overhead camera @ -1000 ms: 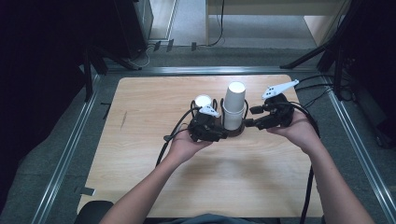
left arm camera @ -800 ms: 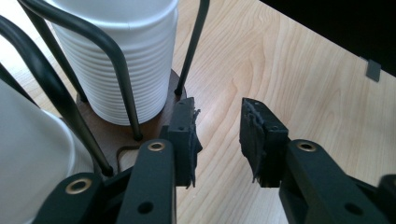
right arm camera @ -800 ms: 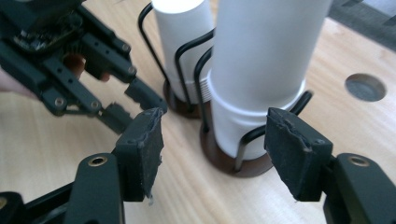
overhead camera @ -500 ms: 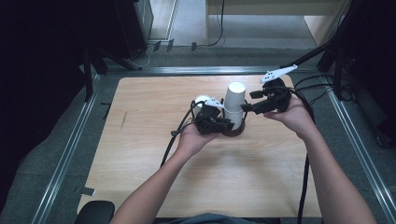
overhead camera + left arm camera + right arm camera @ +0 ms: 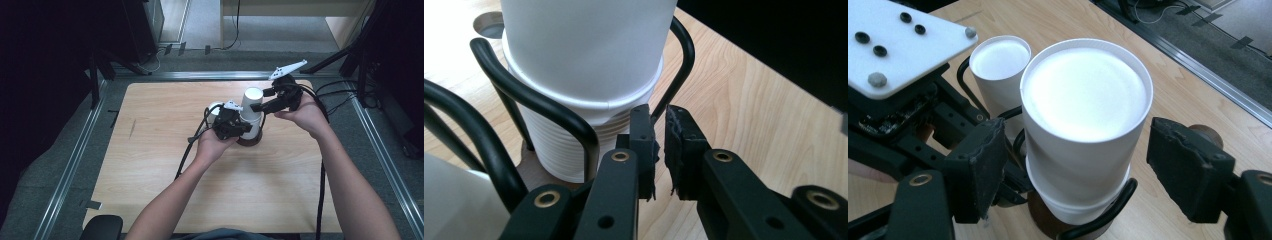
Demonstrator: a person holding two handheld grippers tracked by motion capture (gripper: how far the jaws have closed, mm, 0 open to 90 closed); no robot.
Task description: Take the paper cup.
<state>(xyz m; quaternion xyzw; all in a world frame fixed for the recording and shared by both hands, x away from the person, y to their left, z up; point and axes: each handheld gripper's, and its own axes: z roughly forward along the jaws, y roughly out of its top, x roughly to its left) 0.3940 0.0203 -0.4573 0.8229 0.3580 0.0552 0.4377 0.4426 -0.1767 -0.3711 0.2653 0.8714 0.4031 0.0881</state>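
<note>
No lettering, label, brand, number or sign can be read anywhere on the scene: the white cups [image 5: 1083, 125] are blank, the wooden table [image 5: 150, 150] carries no markings, and the white plate [image 5: 898, 45] atop the left gripper shows only screw holes.

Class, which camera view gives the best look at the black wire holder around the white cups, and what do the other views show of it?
The left gripper view: the black wire holder loops close around the stacked white cups, down to a round base. The right gripper view shows a wire curve below the cups. In the high view it is small and partly hidden near the base.
</note>
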